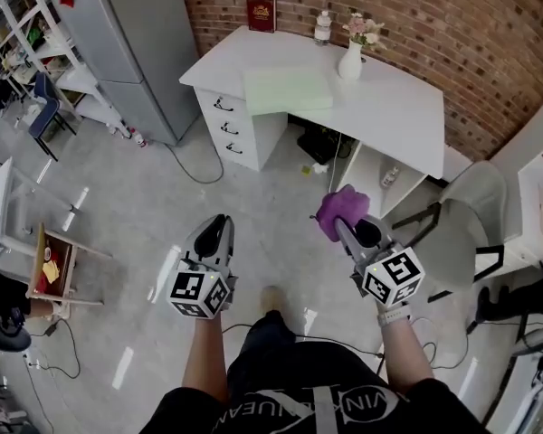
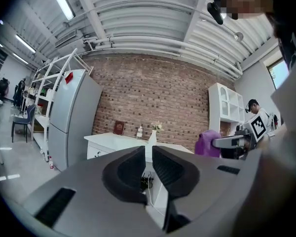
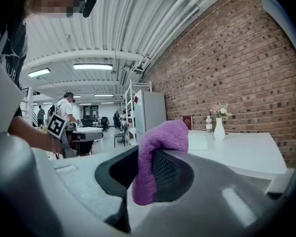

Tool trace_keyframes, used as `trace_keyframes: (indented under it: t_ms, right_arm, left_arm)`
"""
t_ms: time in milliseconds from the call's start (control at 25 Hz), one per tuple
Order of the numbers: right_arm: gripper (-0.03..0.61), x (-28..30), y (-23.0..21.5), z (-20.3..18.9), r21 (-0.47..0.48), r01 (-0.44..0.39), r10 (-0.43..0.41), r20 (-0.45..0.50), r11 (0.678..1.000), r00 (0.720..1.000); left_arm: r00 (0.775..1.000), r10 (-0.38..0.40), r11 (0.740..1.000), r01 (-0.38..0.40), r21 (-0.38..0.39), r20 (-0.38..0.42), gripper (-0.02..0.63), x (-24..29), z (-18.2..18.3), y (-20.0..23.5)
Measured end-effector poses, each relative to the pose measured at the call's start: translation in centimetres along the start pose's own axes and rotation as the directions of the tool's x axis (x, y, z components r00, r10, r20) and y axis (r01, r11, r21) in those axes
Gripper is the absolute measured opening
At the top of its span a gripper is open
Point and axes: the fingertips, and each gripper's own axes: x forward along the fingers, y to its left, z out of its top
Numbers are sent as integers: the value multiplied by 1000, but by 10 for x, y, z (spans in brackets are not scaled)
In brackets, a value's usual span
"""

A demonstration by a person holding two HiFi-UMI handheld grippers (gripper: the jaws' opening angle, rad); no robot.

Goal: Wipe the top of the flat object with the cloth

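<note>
The left hand-held gripper [image 1: 219, 226] is empty, its jaws together. The right hand-held gripper [image 1: 344, 229] is clamped on the cloth [image 1: 338, 208]. This looks like the approach step: the pad [image 1: 287, 90] lies beyond both on the tabletop [image 1: 398, 116], left of the vase [image 1: 349, 61]. The next move calls for carrying the cloth onto the pad.

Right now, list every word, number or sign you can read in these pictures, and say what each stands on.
"VIN": white print on the person's black shirt; the rest is unclear.
Red book: gold print, too small to read.
Bottle: label too small to read.
Marker cubes: black-and-white squares, no letters.
</note>
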Motion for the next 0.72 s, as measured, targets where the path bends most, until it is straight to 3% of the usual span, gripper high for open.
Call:
trace_keyframes:
  t_ms: [440,720]
  right_arm:
    - [61,117,-54,13,42,56,-56,-1,998,998]
    - [61,153,-78,10,61,112,-111,-17,992,994]
  left_arm:
    - [999,-34,999,34,-9,-30,43,106,12,95]
    - [998,-54,998,53,-34,-16,43,145,15,123]
